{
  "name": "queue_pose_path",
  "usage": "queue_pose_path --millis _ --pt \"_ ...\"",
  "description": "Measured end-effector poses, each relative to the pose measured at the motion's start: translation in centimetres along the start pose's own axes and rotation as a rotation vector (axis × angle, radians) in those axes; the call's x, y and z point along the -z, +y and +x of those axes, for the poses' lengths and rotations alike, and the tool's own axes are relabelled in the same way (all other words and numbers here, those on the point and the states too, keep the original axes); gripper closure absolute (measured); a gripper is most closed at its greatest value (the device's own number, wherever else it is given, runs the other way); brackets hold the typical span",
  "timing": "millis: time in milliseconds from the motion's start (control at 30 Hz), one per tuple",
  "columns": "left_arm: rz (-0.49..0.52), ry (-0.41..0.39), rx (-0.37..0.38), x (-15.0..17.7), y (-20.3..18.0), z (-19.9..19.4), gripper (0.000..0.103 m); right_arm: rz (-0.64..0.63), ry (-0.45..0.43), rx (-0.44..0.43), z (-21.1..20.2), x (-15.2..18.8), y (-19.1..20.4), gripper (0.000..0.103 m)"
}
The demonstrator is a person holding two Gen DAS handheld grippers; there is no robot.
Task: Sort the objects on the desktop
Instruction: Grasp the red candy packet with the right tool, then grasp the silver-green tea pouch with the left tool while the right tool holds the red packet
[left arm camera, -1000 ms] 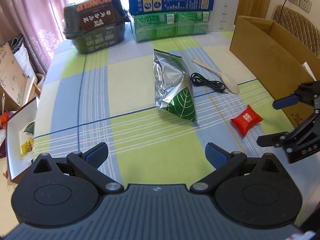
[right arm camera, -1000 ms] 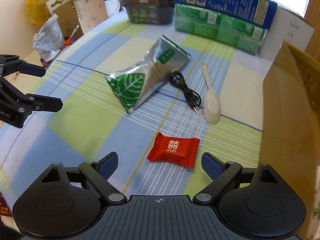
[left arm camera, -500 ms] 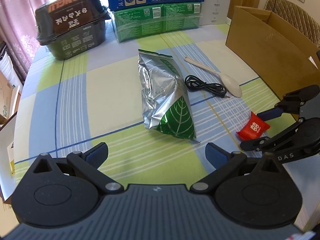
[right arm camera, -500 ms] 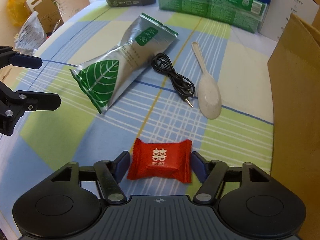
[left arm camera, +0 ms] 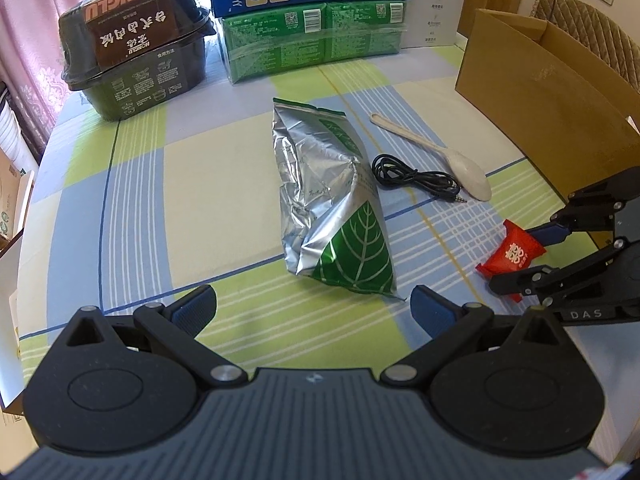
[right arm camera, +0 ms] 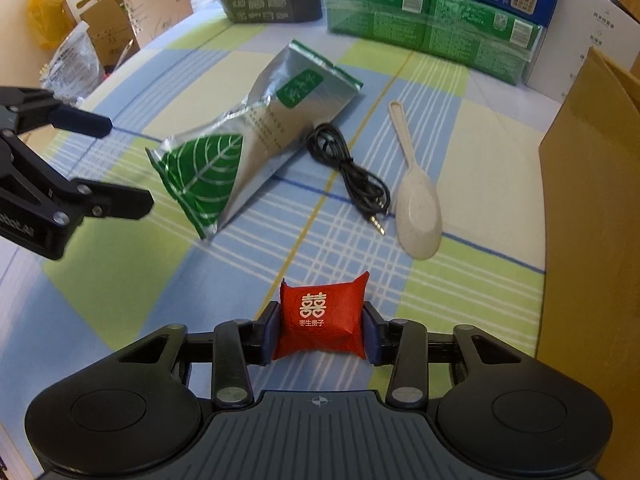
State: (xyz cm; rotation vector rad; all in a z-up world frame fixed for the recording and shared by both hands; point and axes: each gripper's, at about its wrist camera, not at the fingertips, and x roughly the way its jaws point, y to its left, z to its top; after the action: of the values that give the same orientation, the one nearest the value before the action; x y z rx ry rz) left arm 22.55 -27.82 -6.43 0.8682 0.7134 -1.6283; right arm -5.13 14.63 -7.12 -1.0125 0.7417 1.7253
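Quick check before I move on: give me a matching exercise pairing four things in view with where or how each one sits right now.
1. red candy packet
2. black audio cable
3. silver leaf bag
4. left gripper

A. open, empty, hovering above the tablecloth
B. clamped in the right gripper
C. coiled between bag and white spoon
D. lying flat mid-table

Pairs: 1-B, 2-C, 3-D, 4-A

Each camera sits just behind its own claw, low over the worktop (left arm camera: pixel 192 184), looking forward and down. The left view faces the far boxes; the right view angles in from the right. Both share the foil bag (left arm camera: pixel 332 200) (right arm camera: pixel 248 136), cable (left arm camera: pixel 416 178) (right arm camera: pixel 352 172) and spoon (left arm camera: pixel 448 160) (right arm camera: pixel 416 196).
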Motion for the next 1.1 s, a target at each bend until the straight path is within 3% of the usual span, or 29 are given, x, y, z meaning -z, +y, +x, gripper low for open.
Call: queue_pose_path --millis 667,767,867,1000,1100 --pt "0.019 0.026 0.049 -5.1 -0.7 7.0 0.003 0.055 -0.042 0.011 0.3 -3.0 -2.5 0.064" --pt "-0.004 0.053 0.059 -5.7 -0.6 8.2 0.01 0.058 -0.039 0.007 0.6 -3.0 -2.7 0.064" --pt "0.0 0.068 0.06 -5.7 -0.7 8.7 0.028 0.063 -0.035 0.005 0.8 -3.0 -2.8 0.064" --pt "0.008 0.063 0.073 -5.2 -1.1 8.1 0.044 0.081 -0.03 0.001 0.8 -2.7 -2.9 0.064" --pt "0.018 0.086 0.071 -4.3 -1.5 7.0 0.051 0.093 -0.028 -0.008 0.2 -2.1 -2.8 0.064"
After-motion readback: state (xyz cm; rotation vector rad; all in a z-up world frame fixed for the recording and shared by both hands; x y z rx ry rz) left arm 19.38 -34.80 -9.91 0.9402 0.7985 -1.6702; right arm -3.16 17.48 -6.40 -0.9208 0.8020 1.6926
